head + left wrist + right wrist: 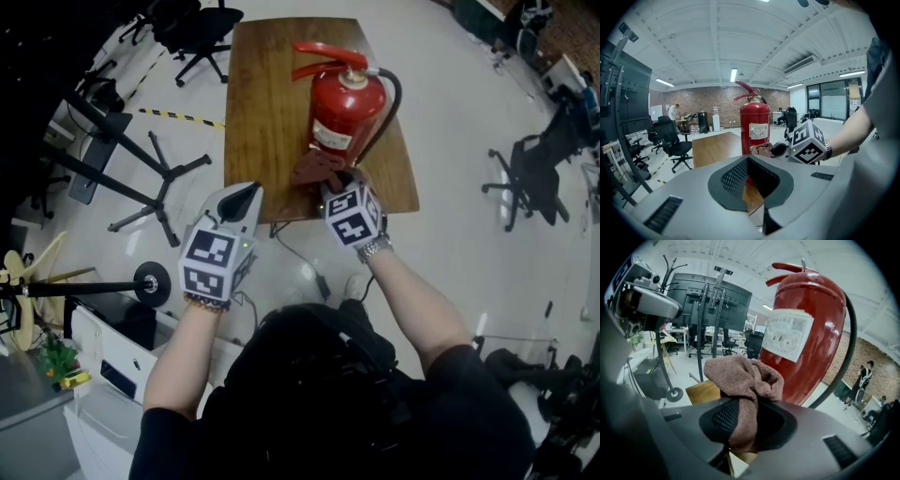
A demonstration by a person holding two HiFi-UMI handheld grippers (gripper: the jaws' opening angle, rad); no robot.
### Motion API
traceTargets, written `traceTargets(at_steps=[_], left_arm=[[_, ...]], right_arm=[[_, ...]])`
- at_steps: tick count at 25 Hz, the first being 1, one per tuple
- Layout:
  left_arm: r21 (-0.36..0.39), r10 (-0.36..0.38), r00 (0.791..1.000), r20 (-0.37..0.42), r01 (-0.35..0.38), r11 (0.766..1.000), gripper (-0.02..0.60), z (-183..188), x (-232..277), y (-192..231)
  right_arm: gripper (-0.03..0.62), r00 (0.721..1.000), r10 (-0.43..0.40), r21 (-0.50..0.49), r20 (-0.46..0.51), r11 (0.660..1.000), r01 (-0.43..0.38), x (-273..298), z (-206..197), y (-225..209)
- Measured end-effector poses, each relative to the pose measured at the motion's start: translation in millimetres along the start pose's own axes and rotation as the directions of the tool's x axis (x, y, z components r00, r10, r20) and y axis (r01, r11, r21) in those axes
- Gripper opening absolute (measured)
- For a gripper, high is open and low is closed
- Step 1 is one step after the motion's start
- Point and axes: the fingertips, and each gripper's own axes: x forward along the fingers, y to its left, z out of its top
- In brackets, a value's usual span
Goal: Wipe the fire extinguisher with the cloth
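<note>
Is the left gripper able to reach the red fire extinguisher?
Probably yes: only bare table lies between the left gripper and the fire extinguisher. The right gripper, holding the cloth, is at its near side.

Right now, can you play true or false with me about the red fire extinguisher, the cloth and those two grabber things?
The red metal fire extinguisher stands upright on the brown wooden table. True.
The right gripper grips the bunched brownish-pink towel cloth. True.
The left gripper holds a cloth too. False: its jaws are shut on nothing.
The extinguisher has no hose. False: a black hose curves down its side.
</note>
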Motion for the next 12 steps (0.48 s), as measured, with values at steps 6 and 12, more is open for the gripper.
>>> traceTargets(at_steps=[6, 12], left_arm=[[-0.003, -0.006, 1.0, -0.017, 0.006, 1.0, 0.0, -8.6, 1.8, -1.7], [-0.01, -0.006, 0.999, -0.042, 0.006, 1.0, 0.0, -19.7, 2.2, -1.1]], right_arm=[[0.11, 0.998, 0.024, 0.027, -0.058, 0.999, -0.022, 20.1, -22.4, 10.4], [0.11, 0.992, 0.048, 0.054, -0.117, 0.998, -0.042, 40.2, -46.5, 18.2]])
